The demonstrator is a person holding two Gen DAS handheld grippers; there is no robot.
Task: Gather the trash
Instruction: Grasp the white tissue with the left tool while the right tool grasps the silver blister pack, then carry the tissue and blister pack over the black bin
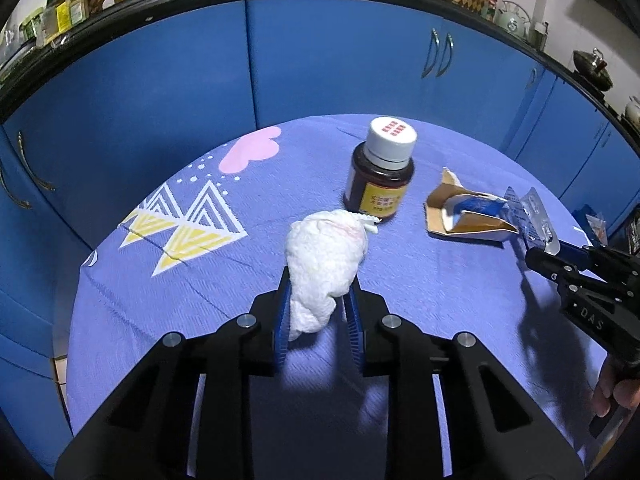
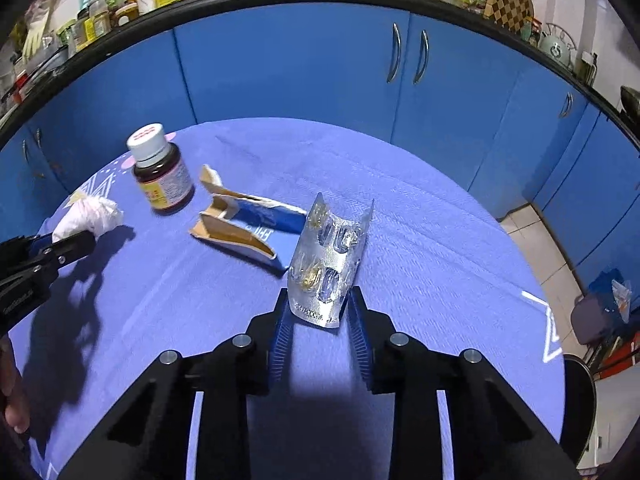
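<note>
In the left wrist view my left gripper (image 1: 318, 280) is shut on a crumpled white tissue (image 1: 324, 256), which bulges up between the blue pads. The right wrist view shows my right gripper (image 2: 318, 300) shut on a silver blister pack (image 2: 332, 252), which stands tilted and bent between the pads. A brown pill bottle (image 1: 380, 176) with a white cap stands upright on the purple tablecloth (image 1: 200, 280), just beyond the tissue. Right of the bottle lies a torn blue-and-white carton (image 1: 464, 216). The right gripper (image 1: 540, 256) also shows at the right edge of the left wrist view.
Blue cupboard doors (image 1: 328, 64) curve around the far side of the round table. Jars and bottles (image 1: 72, 4) crowd the counter above them. In the right wrist view, tiled floor (image 2: 532, 232) and a dark round object (image 2: 580, 380) lie off the table's right edge.
</note>
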